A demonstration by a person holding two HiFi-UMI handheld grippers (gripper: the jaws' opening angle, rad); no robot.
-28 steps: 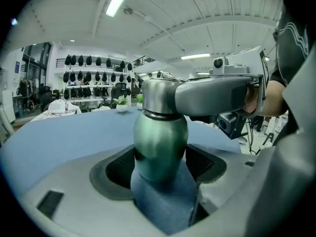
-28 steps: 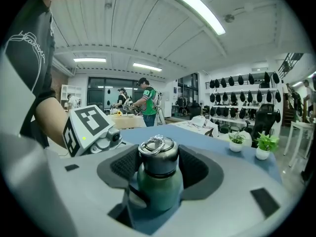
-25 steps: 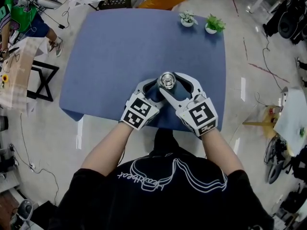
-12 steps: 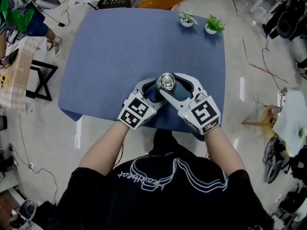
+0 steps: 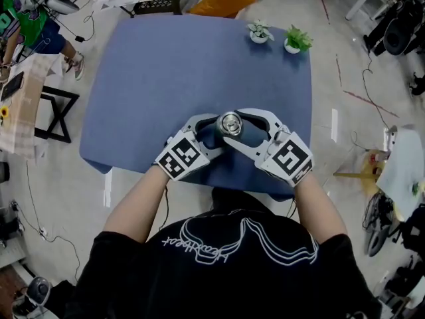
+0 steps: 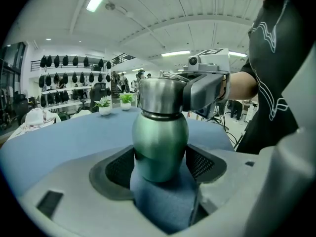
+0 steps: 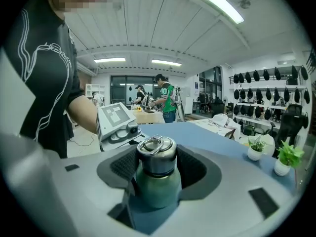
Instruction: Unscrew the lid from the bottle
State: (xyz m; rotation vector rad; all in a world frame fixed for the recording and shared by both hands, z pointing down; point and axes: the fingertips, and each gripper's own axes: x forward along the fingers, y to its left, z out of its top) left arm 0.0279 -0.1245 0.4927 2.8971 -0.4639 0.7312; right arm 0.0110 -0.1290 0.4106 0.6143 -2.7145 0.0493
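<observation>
Desk (image 5: 139,72): blue top, bare across its left side and middle

Left gripper (image 6: 161,165): comes in from the person's left. It is closed on the green body of the bottle (image 6: 160,132), with one dark pad on each side (its own view shows both pads against the rounded lower part)

Bottle: stands upright on the desk near the front edge, about midway across and between the two grippers. It has a green body and a steel top

Lid (image 7: 156,154): a steel cap with a ring handle lying flat on it. It sits on top of the bottle

Right gripper (image 7: 158,167): comes in from the person's right, higher up than the left gripper. Its jaws stand wide and are clamped on the lid, with a pad pressed to each side of the cap

Plants: a pale plant (image 5: 259,27) and a green plant (image 5: 297,36), each in a small white pot. They stand side by side near the desk's far right corner, well apart from the bottle
</observation>
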